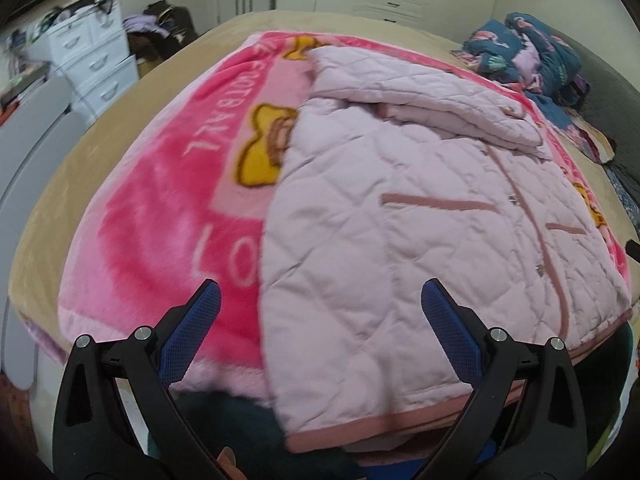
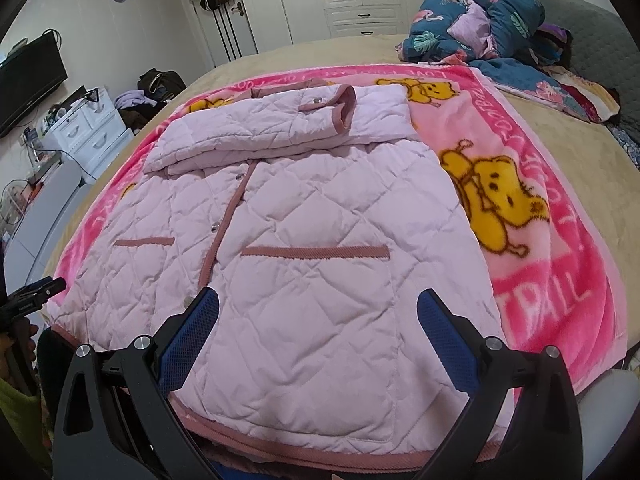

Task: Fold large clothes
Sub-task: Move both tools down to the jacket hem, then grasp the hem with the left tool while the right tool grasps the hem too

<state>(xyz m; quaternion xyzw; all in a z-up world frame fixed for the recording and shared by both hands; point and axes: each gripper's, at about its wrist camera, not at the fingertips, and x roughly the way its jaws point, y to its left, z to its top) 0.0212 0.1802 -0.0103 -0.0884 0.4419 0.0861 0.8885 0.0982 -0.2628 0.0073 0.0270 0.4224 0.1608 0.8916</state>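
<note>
A white drawer chest (image 2: 90,130) stands at far left beside the bed. The left gripper (image 1: 320,320) hovers with jaws spread over the near hem of a quilted pink jacket (image 2: 288,248), sleeves folded across its chest, lying on a pink bear-print blanket (image 2: 532,240). The right gripper (image 2: 318,320) hangs likewise agape, holding nothing. Crumpled teal bedding (image 2: 480,20) sits far right.

Bed (image 2: 568,184) under pink blanket (image 2: 560,248)
</note>
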